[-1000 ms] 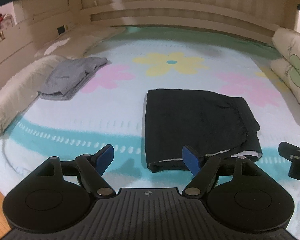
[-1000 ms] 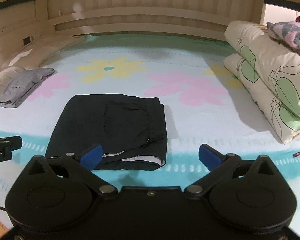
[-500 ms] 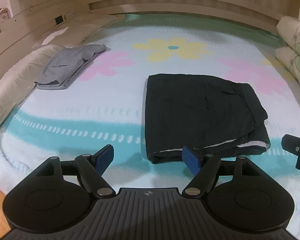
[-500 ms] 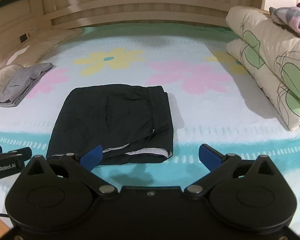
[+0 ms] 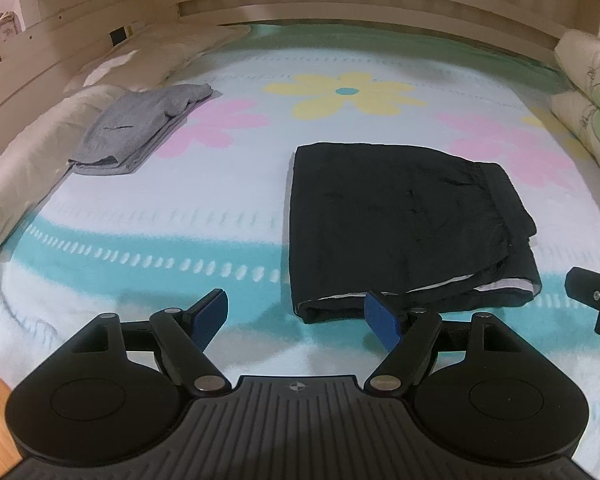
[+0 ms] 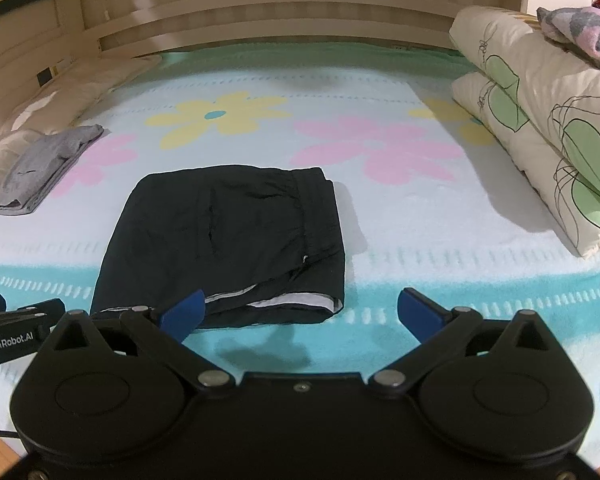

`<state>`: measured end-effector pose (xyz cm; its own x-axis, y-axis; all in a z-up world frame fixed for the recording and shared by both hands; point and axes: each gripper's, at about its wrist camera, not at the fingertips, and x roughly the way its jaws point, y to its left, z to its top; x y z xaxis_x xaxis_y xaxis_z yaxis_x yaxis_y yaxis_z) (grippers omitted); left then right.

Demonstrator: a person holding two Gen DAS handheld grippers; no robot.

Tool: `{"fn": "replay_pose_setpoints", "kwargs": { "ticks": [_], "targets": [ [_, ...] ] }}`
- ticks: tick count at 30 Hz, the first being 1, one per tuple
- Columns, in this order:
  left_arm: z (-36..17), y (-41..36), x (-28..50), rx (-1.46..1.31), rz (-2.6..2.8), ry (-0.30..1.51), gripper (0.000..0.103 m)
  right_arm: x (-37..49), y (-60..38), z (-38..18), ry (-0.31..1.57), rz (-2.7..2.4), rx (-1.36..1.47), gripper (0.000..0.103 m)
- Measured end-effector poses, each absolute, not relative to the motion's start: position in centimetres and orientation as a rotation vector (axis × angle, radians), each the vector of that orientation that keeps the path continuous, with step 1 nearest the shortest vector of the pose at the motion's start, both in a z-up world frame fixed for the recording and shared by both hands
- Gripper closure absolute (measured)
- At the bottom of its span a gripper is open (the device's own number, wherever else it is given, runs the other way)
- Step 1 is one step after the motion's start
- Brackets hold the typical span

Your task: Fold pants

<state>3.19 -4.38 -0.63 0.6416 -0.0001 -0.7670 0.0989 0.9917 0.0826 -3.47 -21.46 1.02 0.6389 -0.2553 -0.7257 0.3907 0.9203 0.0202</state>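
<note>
Left wrist view: the left gripper (image 5: 296, 316) stands released and empty over the blanket (image 5: 180, 208), just short of the folded black pants (image 5: 404, 220); right wrist view: the right gripper (image 6: 300, 312) is likewise released and empty, the pants (image 6: 228, 240) lying flat ahead-left of it.
</note>
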Motion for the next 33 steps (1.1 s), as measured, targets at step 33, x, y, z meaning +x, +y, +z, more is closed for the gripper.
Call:
{"fn": "replay_pose_setpoints", "kwargs": {
  "ticks": [33],
  "targets": [
    [-0.46, -4.09, 3.4, 0.105, -0.043, 0.892, 0.029, -3.24, -20.98, 0.58, 0.816, -0.367, 0.16, 0.001]
  ]
}}
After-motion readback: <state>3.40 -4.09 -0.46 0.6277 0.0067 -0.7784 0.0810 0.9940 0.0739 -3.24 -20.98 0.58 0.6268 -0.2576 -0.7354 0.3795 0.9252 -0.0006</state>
